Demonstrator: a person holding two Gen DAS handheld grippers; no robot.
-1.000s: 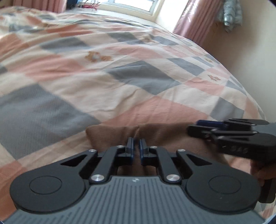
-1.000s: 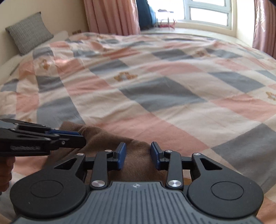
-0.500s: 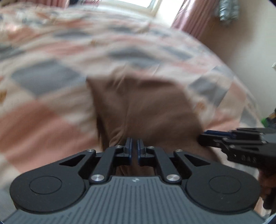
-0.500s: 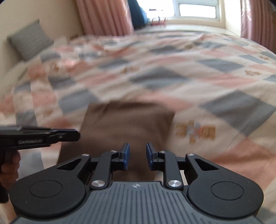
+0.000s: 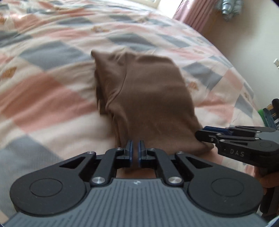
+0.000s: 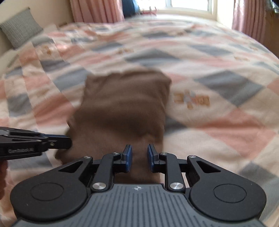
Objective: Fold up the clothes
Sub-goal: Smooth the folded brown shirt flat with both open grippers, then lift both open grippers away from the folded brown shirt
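A folded brown garment [image 5: 150, 97] lies stretched over the checked quilt [image 5: 52, 97] of pink, grey and cream squares, its far end resting on the bed and its near edge drawn up to the two grippers. The left gripper [image 5: 135, 153] is pressed together on the near edge toward the garment's left side — the blue pads nip a thin fold of the cloth. The right gripper [image 6: 139, 158] has its pads partly spread with brown cloth bunched between them, pinched at the near right edge — beyond, a grey cushion [image 6: 19, 29] leans against the wall and pink curtains [image 6: 95, 10] flank a bright window [image 6: 188, 5].
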